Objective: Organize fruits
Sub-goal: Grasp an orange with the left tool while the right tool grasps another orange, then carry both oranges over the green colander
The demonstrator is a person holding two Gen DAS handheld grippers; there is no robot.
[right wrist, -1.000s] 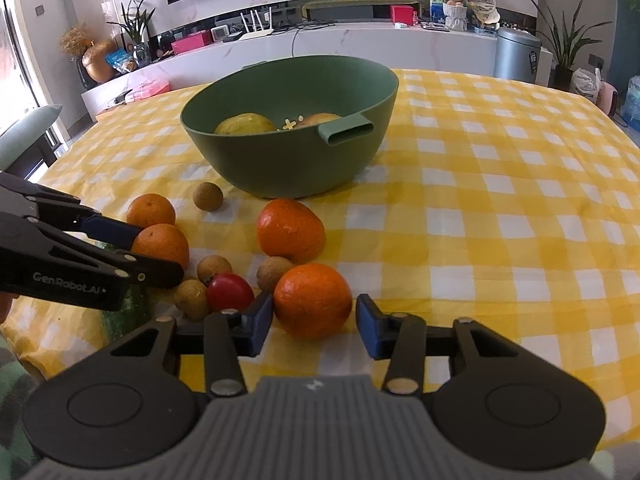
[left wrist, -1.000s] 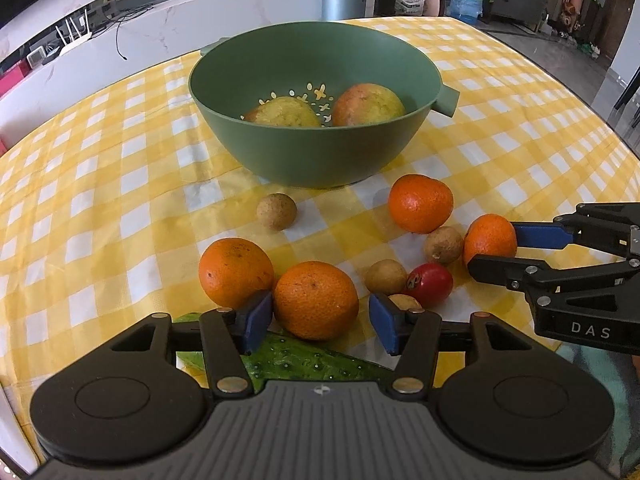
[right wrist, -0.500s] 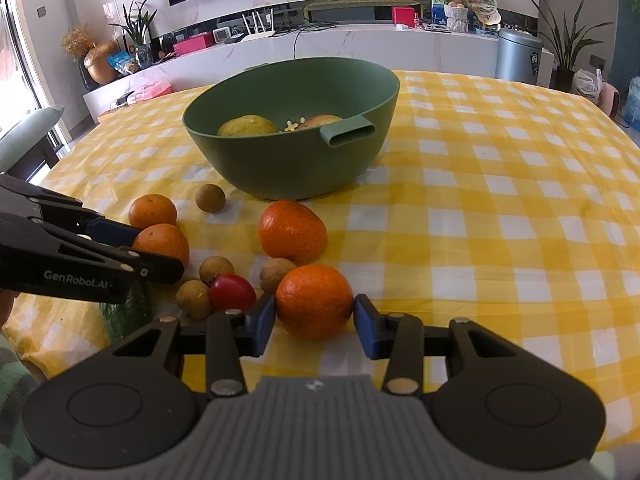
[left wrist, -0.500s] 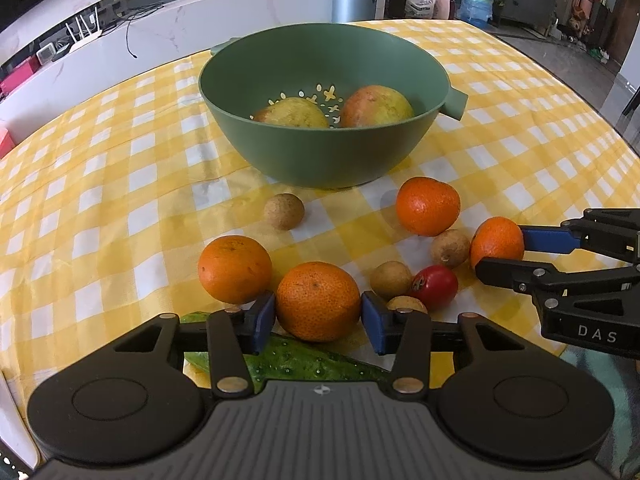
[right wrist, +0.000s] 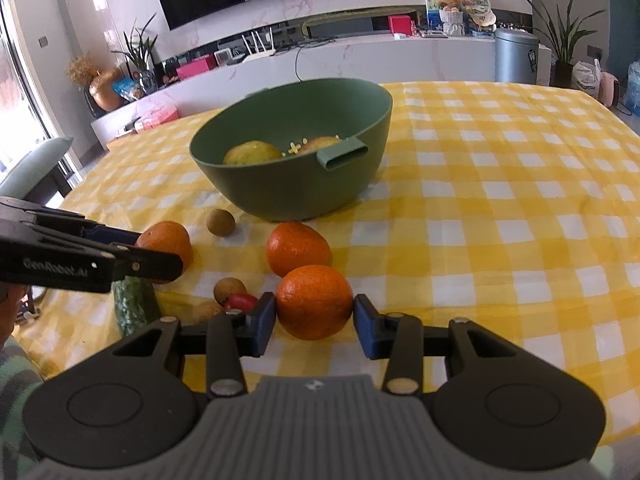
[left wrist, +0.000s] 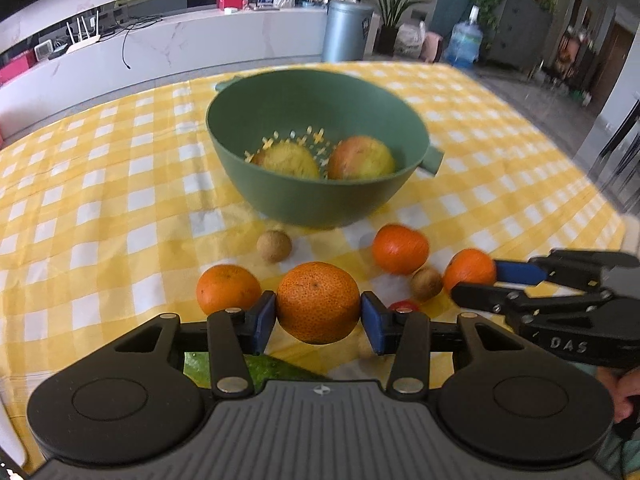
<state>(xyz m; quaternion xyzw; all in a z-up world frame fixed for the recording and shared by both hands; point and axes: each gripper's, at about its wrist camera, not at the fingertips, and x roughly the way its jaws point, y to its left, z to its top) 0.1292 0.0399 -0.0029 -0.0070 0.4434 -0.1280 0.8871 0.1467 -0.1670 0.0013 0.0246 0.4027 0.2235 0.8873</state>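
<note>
My left gripper (left wrist: 317, 319) is shut on a large orange (left wrist: 318, 302), both blue pads pressing its sides, and holds it just above the yellow checked cloth. My right gripper (right wrist: 314, 318) is shut on another orange (right wrist: 314, 300) near the table's front. Each gripper shows in the other's view: the right gripper (left wrist: 476, 280) at the right edge, the left gripper (right wrist: 160, 252) at the left edge. Behind them stands the green bowl (left wrist: 312, 204) with two yellow-red fruits (left wrist: 286, 158) inside. Two more oranges (left wrist: 228, 288) (left wrist: 400, 248) lie loose on the cloth.
Small brown round fruits (left wrist: 274, 245) (left wrist: 427, 283), a red tomato (left wrist: 404, 305) and a green cucumber (left wrist: 256, 366) lie between and under the grippers. The bowl's handle (right wrist: 342, 154) juts toward me. A person's hand (left wrist: 620, 392) holds the right gripper.
My left gripper's jaws closed onto the large orange and rose with it, tilting the view upward. My right gripper's pads drew in against its orange and stayed in place.
</note>
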